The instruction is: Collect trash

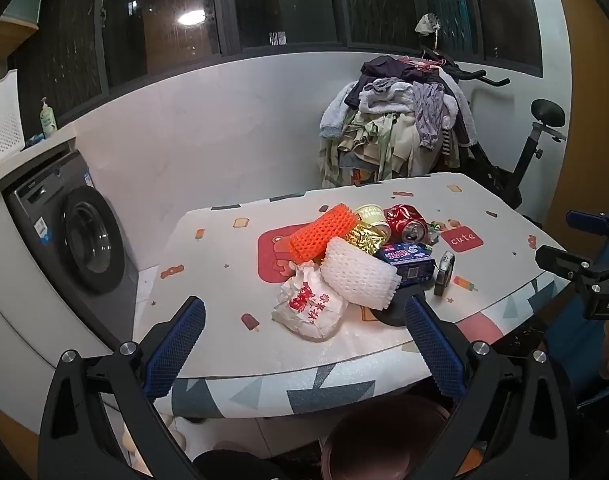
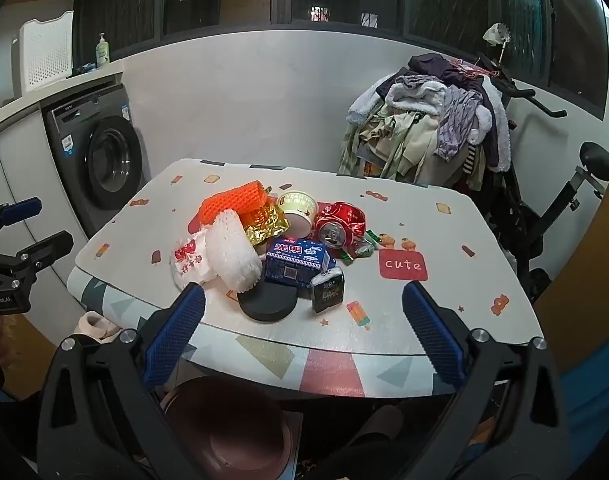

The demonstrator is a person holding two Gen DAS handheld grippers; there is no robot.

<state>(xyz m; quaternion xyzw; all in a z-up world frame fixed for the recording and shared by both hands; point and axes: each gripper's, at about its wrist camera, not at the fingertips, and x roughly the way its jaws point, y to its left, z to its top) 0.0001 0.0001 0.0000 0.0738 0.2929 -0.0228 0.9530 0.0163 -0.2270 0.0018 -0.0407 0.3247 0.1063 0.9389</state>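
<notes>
1. Both your left gripper (image 1: 304,340) and right gripper (image 2: 304,332) stand spread wide, empty, hovering at the near table (image 2: 444,216) edge.
2. The trash sits heaped mid-table: white foam net (image 2: 232,256), printed paper bag (image 1: 310,308), black disc (image 2: 267,302), blue carton (image 2: 296,262), crushed red can (image 2: 340,222).
3. The pieces overlap, so pulling one may drag or topple its neighbours; the can could roll away.
4. A brown bin (image 2: 228,428) waits below the edge; releasing early likely misses it.

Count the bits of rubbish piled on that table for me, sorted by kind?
Foam fruit nets: 2, orange and white
Crushed red can: 1
Paper cup: 1
Cartons: 2, blue and dark
Gold foil wrapper: 1
White printed bag: 1
Black round lid: 1
Green wrapper: 1
Total: 10
</notes>
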